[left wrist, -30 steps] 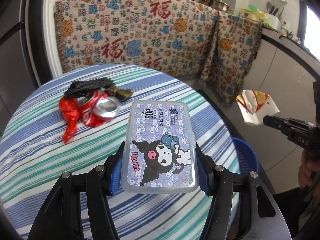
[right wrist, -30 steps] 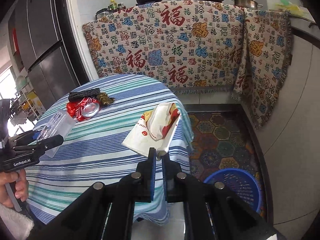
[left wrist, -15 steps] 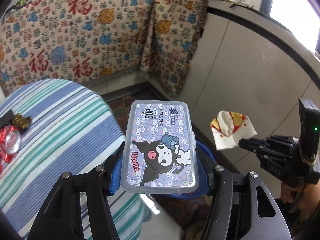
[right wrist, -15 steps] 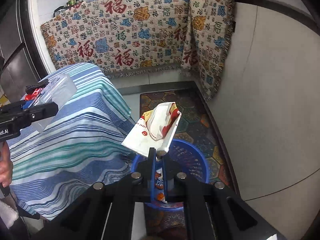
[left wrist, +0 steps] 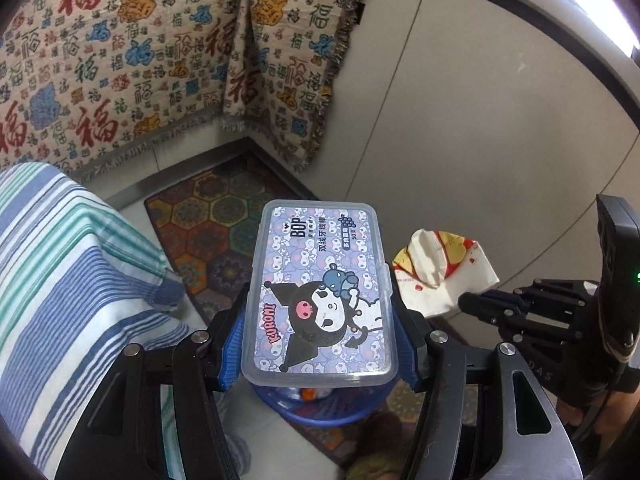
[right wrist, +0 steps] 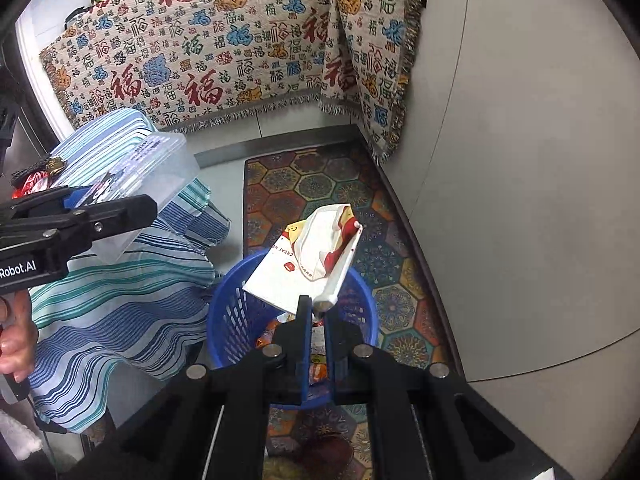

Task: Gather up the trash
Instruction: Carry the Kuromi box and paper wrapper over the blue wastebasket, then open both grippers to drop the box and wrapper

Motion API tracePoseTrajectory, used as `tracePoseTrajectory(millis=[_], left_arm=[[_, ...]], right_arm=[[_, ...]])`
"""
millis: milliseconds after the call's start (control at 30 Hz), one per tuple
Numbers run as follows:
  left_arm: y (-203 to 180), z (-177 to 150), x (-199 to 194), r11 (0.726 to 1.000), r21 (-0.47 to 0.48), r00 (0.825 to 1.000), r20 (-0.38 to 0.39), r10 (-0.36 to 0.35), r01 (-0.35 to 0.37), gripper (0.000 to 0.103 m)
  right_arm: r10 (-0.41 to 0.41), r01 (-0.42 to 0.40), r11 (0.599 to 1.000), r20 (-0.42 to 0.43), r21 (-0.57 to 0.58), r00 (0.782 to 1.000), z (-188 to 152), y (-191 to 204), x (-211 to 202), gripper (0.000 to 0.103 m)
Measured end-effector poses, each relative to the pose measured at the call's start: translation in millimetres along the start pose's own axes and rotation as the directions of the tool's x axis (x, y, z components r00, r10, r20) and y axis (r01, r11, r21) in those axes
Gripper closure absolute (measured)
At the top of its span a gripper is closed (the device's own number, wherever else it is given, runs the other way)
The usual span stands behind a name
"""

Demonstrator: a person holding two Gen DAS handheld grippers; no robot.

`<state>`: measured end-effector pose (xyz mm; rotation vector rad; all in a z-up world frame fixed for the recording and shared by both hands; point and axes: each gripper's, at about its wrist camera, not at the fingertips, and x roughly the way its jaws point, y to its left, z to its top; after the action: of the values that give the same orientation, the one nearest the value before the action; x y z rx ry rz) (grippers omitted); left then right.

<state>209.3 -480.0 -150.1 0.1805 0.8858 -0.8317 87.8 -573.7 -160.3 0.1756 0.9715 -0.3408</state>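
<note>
The view of both wrists has swung off the striped tablecloth (right wrist: 120,300) and onto the floor corner, where one blue basket (right wrist: 240,308) now sits directly beneath the load; judged, the drop is imminent; some wrappers already lie inside. One patterned mat (right wrist: 320,184) lies under the basket. Two tongs, two items: the left gripper (left wrist: 320,320) is clamped across the sides of one clear plastic box (left wrist: 318,292), held above the basket rim; the right gripper (right wrist: 316,320) is pinched tight on the corner of one white-and-red paper wrapper (right wrist: 304,256), hanging over the basket mouth. One crushed red can (right wrist: 30,180) remains on the table, uncollected.
</note>
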Motion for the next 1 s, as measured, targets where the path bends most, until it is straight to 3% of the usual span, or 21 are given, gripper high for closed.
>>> tracePoseTrajectory(millis=[267,300,333,367,400,467,633,800,1000], left_arm=[[-6.5,-0.5,25.9,0.999,0.025,0.999,-0.031,-0.041,0.042,0.04],[-6.1,0.0,30.7,0.998,0.029,0.997,-0.039,-0.062,0.063,0.037],[-5.9,0.4,33.9,0.996,0.028,0.996,-0.043,-0.078,0.08,0.022],[-5.1,0.9,36.2,0.996,0.024,0.996,-0.038,-0.08,0.081,0.013],[-4.5,1.1,36.5,0.997,0.018,0.996,-0.026,-0.08,0.08,0.012],[-1.2,2.7,32.6,0.996,0.003,0.996,-0.012,-0.084,0.084,0.012],[8.3,1.8,-10.2,0.998,0.007,0.995,0.076,-0.058,0.058,0.012],[37.9,-16.1,-72.2,1.0,-0.025,0.991,0.136,0.003,0.001,0.008],[105.6,-81.9,-125.7,0.986,-0.096,0.986,0.078,0.145,-0.137,0.006]], right_arm=[[0.039,-0.039,0.999,-0.039,0.002,0.998,-1.0,-4.9,24.4,0.093],[0.045,-0.044,0.999,-0.042,0.012,0.998,-1.4,-6.2,28.4,0.087],[0.048,-0.047,0.999,-0.049,0.022,0.998,-1.8,-7.1,32.3,0.067],[0.046,-0.045,0.999,-0.052,0.028,0.998,-2.6,-7.6,34.4,0.056],[0.037,-0.036,0.999,-0.045,0.027,0.998,-3.8,-6.7,33.7,0.049],[0.018,-0.018,1.0,-0.025,0.025,1.0,-4.3,-7.9,29.9,0.049],[-0.034,0.031,0.999,0.104,0.032,0.994,-0.6,-7.5,1.4,0.049],[-0.024,0.017,0.999,0.277,0.028,0.96,13.7,11.8,-35.7,0.043],[-0.004,0.024,0.999,0.399,-0.044,0.917,27.1,68.7,-61.3,0.039]])
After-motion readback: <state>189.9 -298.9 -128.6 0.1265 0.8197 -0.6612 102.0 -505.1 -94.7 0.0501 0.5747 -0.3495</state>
